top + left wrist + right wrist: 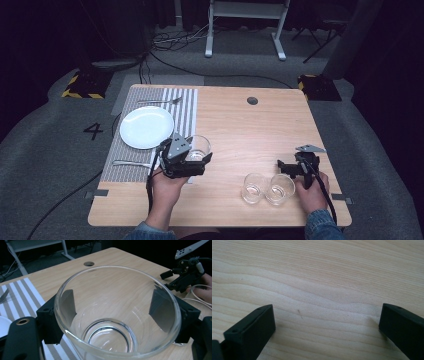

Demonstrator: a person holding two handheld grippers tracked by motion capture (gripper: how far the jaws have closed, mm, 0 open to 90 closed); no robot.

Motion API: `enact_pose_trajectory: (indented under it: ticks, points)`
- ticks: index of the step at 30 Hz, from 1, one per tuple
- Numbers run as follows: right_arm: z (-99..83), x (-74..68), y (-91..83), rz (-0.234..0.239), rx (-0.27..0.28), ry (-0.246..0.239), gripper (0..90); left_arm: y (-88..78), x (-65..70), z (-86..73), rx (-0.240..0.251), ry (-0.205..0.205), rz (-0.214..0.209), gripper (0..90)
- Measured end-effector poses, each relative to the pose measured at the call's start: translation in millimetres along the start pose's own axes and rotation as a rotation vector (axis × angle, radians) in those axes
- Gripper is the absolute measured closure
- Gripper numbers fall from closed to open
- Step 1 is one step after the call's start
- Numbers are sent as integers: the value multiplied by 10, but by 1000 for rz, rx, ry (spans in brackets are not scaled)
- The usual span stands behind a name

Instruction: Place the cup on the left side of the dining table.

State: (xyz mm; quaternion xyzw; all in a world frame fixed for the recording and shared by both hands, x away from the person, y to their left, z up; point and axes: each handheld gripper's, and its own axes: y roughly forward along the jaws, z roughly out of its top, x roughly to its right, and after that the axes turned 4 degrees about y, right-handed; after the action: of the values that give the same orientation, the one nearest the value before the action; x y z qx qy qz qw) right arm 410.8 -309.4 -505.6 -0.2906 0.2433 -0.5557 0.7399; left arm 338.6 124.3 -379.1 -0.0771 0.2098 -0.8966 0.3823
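Left gripper: our left gripper [192, 159] has its jaws clamped on either side of a glass [199, 148], at the near right edge of the striped mat [186, 107].
Glass: in the left gripper view we see the glass [117, 315] as a clear, round, empty tumbler with a thick rim and a heavy base, tilted toward the camera, the black pads [160, 307] pressing its wall from outside.
Right gripper: our right gripper [287, 166] hangs released, jaws spread wide; in the right gripper view [325, 325] we see bare wood between them.
Other glasses: two more empty glasses [267, 189] stand touching each other near the front edge, just left of our right hand [311, 192].
Mat: we see a white plate [146, 127], with a fork [160, 101] beyond it and a piece of cutlery [131, 163] on its near side.
Table: light wood [250, 130], a round hole [252, 100] near the far edge.
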Motion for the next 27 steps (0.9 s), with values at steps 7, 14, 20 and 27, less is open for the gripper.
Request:
enact_pose_trajectory:
  ticks: [7,14,20,27]
  points:
    - [0,0,0,0,0,0,7,-113,-177,5,9,-23,31,188]
    - [0,0,0,0,0,0,7,-154,-355,15,37,-48,115,187]
    - [0,0,0,0,0,0,7,-169,-501,-21,6,-26,188,187]
    - [0,0,0,0,0,0,7,-115,-707,-62,-9,-39,166,187]
